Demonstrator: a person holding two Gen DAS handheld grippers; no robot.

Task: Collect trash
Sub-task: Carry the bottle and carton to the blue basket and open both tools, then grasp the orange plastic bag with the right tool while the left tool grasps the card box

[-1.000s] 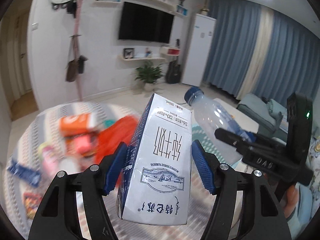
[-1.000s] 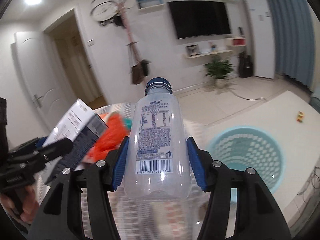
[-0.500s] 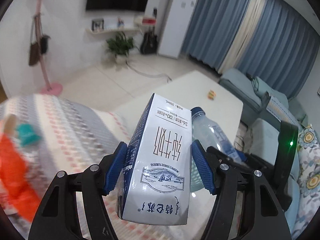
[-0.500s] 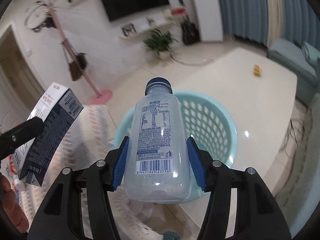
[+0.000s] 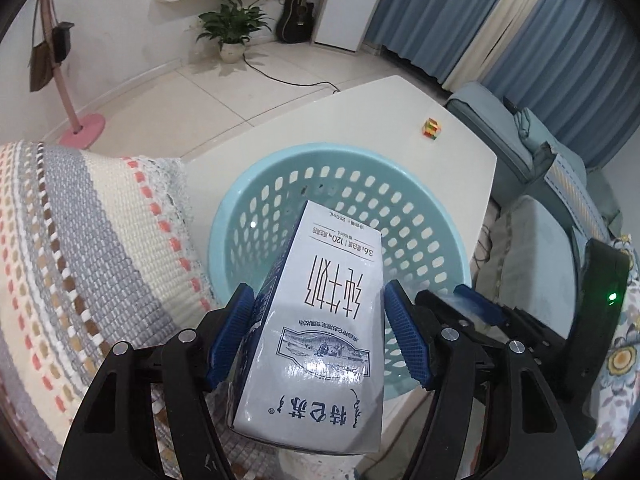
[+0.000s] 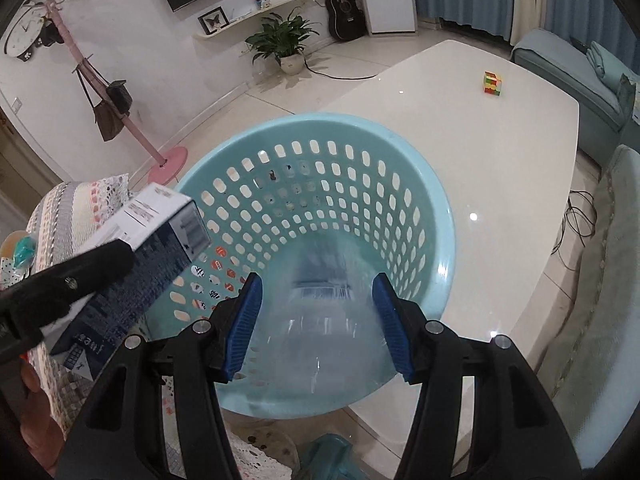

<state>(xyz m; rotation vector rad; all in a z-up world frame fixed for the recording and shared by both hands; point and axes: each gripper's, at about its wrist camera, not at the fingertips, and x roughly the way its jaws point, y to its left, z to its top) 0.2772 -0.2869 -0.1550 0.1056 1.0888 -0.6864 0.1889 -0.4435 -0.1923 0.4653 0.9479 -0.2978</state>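
Left wrist view: left gripper (image 5: pixel 320 332) pinching milk carton (image 5: pixel 320 344) above basket (image 5: pixel 256 184); right gripper (image 6: pixel 318 320) clamping blurred bottle (image 6: pixel 324 320). Neither dropped yet.

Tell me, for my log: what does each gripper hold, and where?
Left gripper clamps the milk carton by its sides, mid-body. Right gripper holds the blurred bottle by its sides.

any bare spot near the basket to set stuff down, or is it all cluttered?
Bare: the white table behind and right of the blue basket, only a small colourful cube near the far edge. The basket looks empty. Crowded: the woven cloth butts against the basket's left, and the carton and bottle hang over its mouth.
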